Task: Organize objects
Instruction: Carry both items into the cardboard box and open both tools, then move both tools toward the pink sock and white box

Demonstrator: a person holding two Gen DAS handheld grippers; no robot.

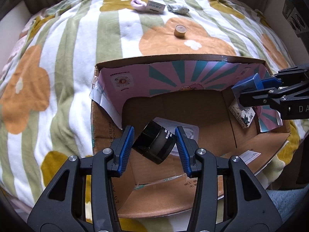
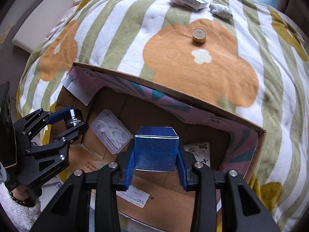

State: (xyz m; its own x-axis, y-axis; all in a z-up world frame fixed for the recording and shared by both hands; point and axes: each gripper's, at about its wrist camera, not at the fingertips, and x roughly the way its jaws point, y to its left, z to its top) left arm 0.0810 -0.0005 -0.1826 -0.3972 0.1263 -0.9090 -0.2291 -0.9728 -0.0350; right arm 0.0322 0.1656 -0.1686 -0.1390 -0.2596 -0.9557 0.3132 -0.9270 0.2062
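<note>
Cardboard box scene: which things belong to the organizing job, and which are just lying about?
Job:
left tool holding black jar
right tool holding blue box
cardboard box
gold cap, white carton, sock rolls

Lying about:
floral blanket

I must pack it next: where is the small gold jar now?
The small gold jar stands upright on the blanket, beyond the cardboard box, nearer than the white carton.

- Black round jar [image 1: 155,145], tipped on its side, pinched in the air over the open cardboard box [image 1: 181,58]
- Shiny blue box [image 2: 156,148], standing straight, squeezed tight, up above the same cardboard box
</note>
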